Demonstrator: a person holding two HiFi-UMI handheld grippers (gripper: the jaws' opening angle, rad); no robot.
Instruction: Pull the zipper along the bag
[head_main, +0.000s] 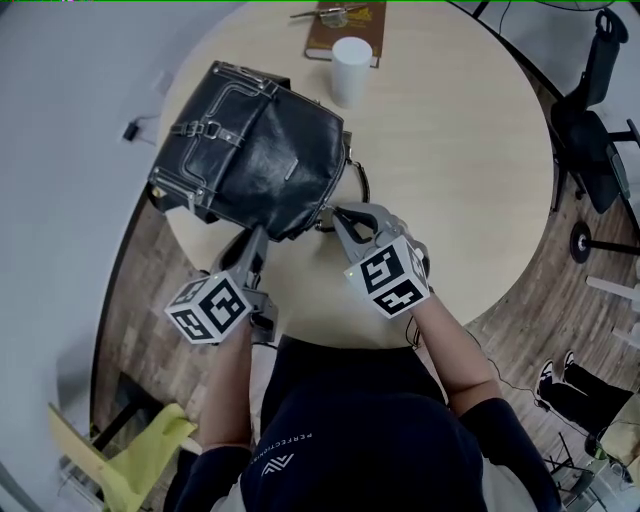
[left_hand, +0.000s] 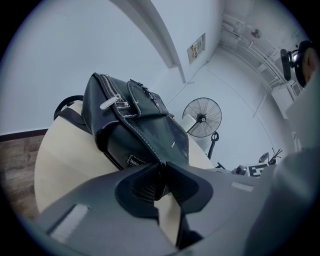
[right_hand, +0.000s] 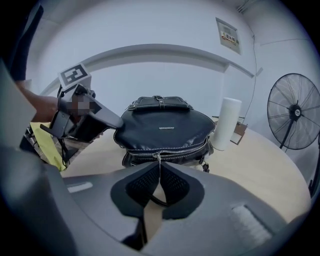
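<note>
A black leather bag (head_main: 255, 150) lies on the round pale table (head_main: 460, 170), its zippered top facing me. My left gripper (head_main: 262, 232) reaches the bag's near left corner. In the left gripper view, the left gripper (left_hand: 161, 167) has its pads pressed on the bag (left_hand: 145, 125) at its edge. My right gripper (head_main: 330, 213) sits at the bag's near right end. In the right gripper view, the right gripper (right_hand: 159, 165) is shut on the metal zipper pull (right_hand: 158, 159), which hangs from the silver zipper (right_hand: 172, 151) of the bag (right_hand: 162, 127). The left gripper (right_hand: 119, 123) touches the bag's left side.
A white cup (head_main: 351, 70) stands just beyond the bag, next to a brown book (head_main: 345, 30). A black office chair (head_main: 595, 120) is off the table's right side. A floor fan (right_hand: 295, 112) stands behind the table. A yellow object (head_main: 140, 455) lies low at left.
</note>
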